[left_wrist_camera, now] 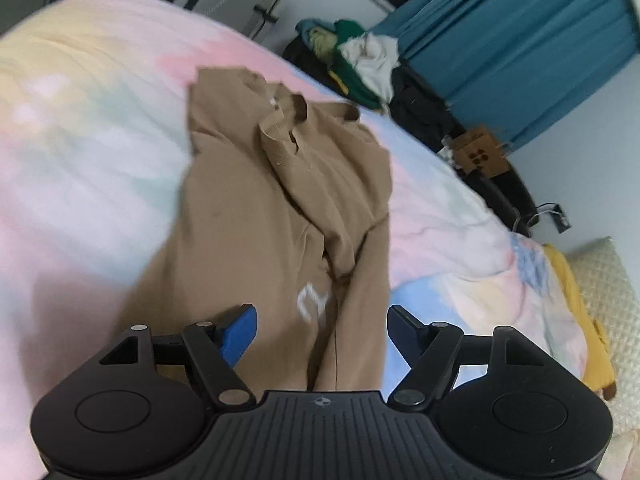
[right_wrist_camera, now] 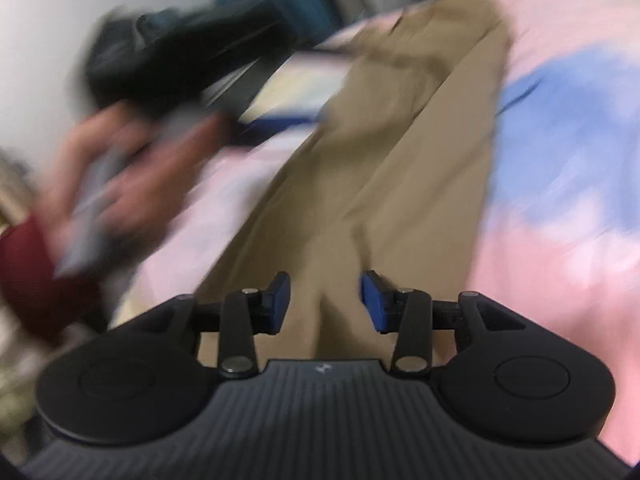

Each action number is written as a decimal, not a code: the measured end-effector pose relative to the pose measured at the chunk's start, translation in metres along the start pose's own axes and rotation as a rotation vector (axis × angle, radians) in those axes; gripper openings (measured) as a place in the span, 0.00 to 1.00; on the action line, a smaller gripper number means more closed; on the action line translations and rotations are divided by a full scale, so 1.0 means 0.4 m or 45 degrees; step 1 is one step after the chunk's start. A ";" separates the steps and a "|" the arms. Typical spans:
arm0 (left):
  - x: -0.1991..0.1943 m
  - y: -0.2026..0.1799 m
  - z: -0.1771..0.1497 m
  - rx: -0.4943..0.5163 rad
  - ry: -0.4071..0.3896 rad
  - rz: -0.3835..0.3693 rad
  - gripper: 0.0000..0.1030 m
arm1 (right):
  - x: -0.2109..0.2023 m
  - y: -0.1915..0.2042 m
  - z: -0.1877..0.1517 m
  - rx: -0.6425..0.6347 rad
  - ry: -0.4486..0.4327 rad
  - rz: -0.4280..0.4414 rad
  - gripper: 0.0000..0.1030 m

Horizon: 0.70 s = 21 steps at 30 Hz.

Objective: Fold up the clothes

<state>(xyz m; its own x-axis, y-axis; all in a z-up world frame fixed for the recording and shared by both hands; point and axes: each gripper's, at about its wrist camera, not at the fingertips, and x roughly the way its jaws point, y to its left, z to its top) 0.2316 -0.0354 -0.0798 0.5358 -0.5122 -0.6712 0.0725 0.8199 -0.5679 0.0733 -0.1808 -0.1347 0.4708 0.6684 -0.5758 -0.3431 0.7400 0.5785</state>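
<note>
Nearest the cameras, the left gripper (left_wrist_camera: 321, 326) spreads its two blue-padded fingers (left_wrist_camera: 240, 330) wide above the near end of one tan shirt (left_wrist_camera: 280, 184), gripping nothing, while the right gripper (right_wrist_camera: 325, 300) keeps its two fingers narrower, apart over the cloth and not pinching it. The shirt lies lengthwise, sides folded inward, collar at the far end, on the pastel bedspread (left_wrist_camera: 80, 152). Beyond the bed sit one heap of clothes (left_wrist_camera: 360, 60) and a blue curtain (left_wrist_camera: 520, 40).

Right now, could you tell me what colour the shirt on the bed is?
The shirt is tan with a small white logo, clearest in the left wrist view.
</note>
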 end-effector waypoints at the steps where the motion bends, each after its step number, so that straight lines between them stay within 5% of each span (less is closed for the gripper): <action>1: 0.048 -0.013 0.015 0.009 0.004 0.022 0.71 | 0.011 0.000 -0.003 -0.002 0.042 0.052 0.42; 8: 0.272 -0.083 0.094 0.089 -0.054 0.135 0.67 | 0.049 0.001 -0.016 -0.023 0.128 0.117 0.43; 10: 0.285 -0.095 0.105 0.092 -0.073 0.135 0.56 | 0.054 -0.001 -0.019 -0.019 0.142 0.123 0.42; 12: 0.286 -0.102 0.115 0.114 -0.082 0.146 0.27 | 0.059 0.000 -0.023 -0.022 0.153 0.124 0.42; 15: 0.262 -0.116 0.131 0.173 -0.099 0.134 0.07 | 0.061 0.005 -0.029 -0.023 0.160 0.123 0.42; 21: 0.190 -0.156 0.209 0.277 -0.147 0.098 0.01 | 0.067 0.011 -0.027 -0.033 0.166 0.110 0.42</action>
<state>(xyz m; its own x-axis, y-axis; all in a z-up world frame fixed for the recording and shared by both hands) 0.3381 -0.1041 -0.0554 0.6382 -0.4237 -0.6428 0.2005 0.8976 -0.3926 0.0758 -0.1589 -0.1538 0.3294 0.7326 -0.5956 -0.3995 0.6797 0.6151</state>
